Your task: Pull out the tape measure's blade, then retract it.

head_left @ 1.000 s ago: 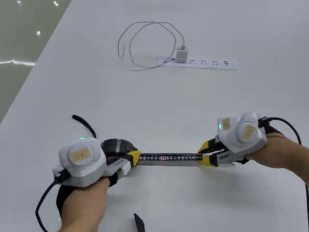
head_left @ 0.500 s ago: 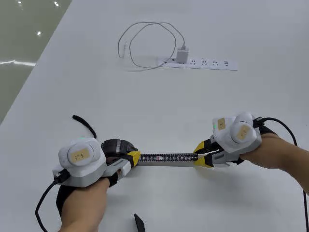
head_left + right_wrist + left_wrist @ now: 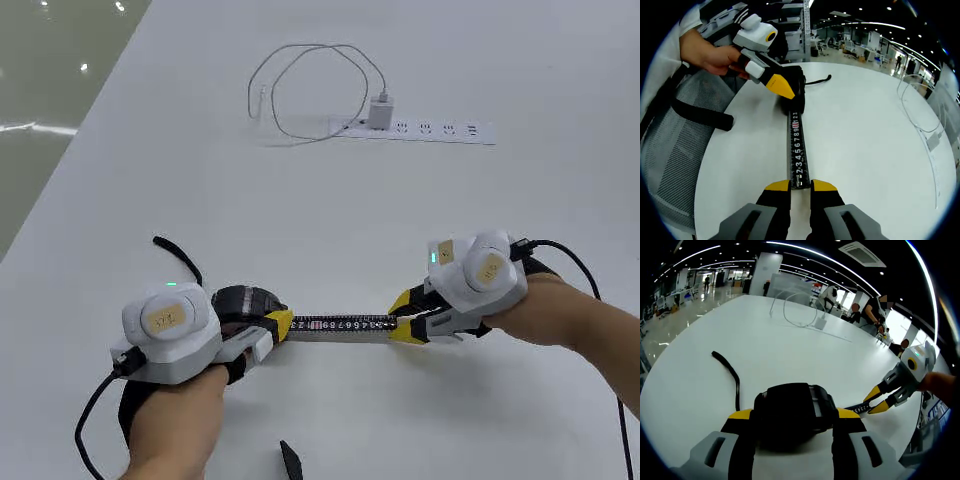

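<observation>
Black round-cased tape measure [image 3: 245, 300], its dark white-numbered blade [image 3: 345, 324] partly out.
Case lies lower left of frame; blade runs flat, straight rightward toward centre.

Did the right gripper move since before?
Yes. The right gripper slid toward the tape measure, which stayed put on the table, so less blade shows between them.

White power strip [image 3: 440, 130] (charger [image 3: 380, 112] plugged in) on the table [image 3: 300, 210].

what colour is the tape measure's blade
Black, with white numerals and tick marks. The blade shows best in the right gripper view.
</observation>
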A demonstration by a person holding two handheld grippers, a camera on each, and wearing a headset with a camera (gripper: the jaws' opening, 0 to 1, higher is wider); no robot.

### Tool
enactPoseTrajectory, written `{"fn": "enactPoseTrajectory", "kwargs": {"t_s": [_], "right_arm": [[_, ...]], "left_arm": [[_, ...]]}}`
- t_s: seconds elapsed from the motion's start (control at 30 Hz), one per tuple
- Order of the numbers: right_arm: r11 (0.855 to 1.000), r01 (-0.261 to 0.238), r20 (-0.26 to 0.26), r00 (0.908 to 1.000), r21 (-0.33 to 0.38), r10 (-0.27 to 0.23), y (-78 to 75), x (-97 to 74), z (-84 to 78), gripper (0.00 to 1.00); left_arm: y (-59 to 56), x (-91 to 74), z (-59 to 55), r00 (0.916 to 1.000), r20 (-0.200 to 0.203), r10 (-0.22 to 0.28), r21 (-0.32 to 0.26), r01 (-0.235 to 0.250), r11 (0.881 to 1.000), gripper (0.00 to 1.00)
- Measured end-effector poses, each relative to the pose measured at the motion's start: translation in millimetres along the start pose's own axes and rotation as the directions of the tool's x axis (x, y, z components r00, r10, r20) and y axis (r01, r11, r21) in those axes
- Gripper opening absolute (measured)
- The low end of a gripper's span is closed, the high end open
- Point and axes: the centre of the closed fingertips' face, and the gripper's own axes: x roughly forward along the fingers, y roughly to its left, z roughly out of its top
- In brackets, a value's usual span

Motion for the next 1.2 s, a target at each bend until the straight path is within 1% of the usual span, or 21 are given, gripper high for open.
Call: {"fn": "enactPoseTrajectory", "kwargs": {"t_s": [0.7, 0.77, 1.2], "right_arm": [[1.000, -0.025, 0.034, 0.9991, 0.005, 0.025, 1.7, 16.6, 20.9, 0.10], [0.999, -0.030, 0.045, 0.9986, 0.017, 0.029, 1.9, 18.3, 23.2, 0.10], [0.999, -0.038, 0.072, 0.9967, 0.021, 0.036, 3.2, 29.7, 37.8, 0.10]], "left_arm": [[0.1, -0.1, 0.4, 1.0000, 0.002, -0.009, -0.009, 0.009, 1.000, 0.58], [0.1, -0.1, 0.4, 0.9999, 0.002, -0.010, -0.010, 0.010, 1.000, 0.58], [0.3, -0.8, 0.8, 0.9999, 0.002, -0.015, -0.014, 0.015, 1.000, 0.58]]}}
